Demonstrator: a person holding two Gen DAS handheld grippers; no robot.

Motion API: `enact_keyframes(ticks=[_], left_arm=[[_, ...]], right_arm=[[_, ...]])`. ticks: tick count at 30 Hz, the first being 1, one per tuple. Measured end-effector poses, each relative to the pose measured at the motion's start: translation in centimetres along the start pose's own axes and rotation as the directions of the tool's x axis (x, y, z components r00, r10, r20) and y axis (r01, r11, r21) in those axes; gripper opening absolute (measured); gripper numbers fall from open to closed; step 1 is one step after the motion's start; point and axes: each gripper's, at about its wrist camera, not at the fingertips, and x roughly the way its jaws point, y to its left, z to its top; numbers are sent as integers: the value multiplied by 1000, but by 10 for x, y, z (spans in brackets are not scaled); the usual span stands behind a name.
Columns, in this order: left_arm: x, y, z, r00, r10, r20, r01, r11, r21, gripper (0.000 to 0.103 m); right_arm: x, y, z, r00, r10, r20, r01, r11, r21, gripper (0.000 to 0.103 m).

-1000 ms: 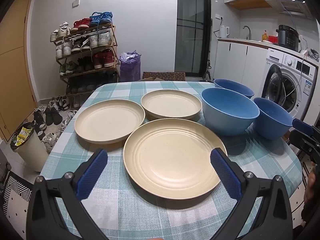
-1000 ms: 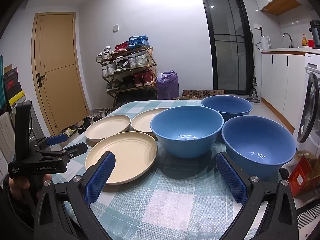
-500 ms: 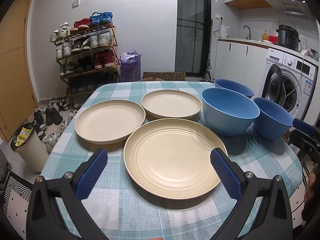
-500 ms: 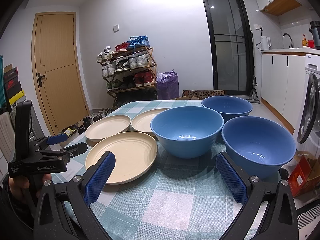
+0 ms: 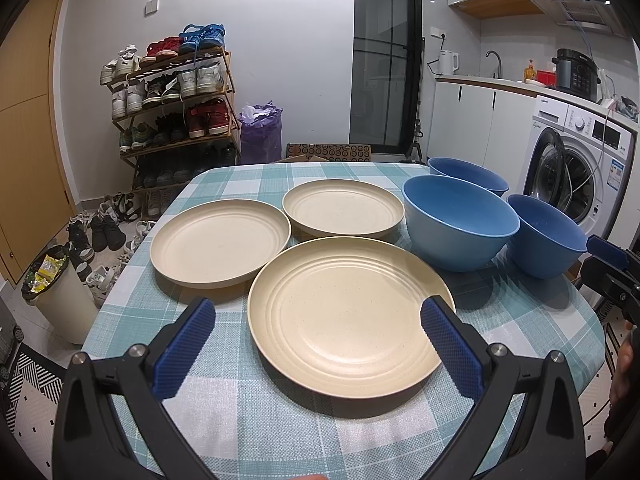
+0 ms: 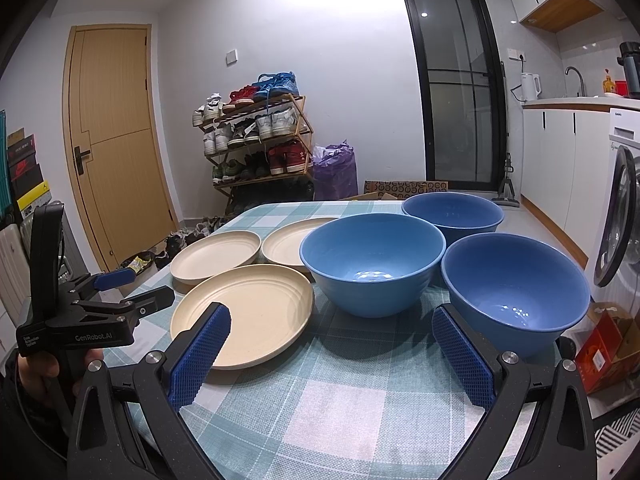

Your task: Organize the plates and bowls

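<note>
Both the left gripper (image 5: 318,322) and right gripper (image 6: 332,330) were held wide apart, empty, before three plates (image 5: 350,310) and three bowls (image 6: 372,268)

Both views share the table (image 5: 280,420).

Shoe rack (image 5: 176,96) against grey wall (image 5: 280,20)
</note>
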Motion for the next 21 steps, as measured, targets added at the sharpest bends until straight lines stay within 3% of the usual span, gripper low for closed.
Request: enact_keyframes(ticks=[21], left_arm=[[4,4,-3,1000,3,-4,-3,1000,5,103]], right_arm=[[-2,0,0,1000,-1,3,1,1000,-5,103]])
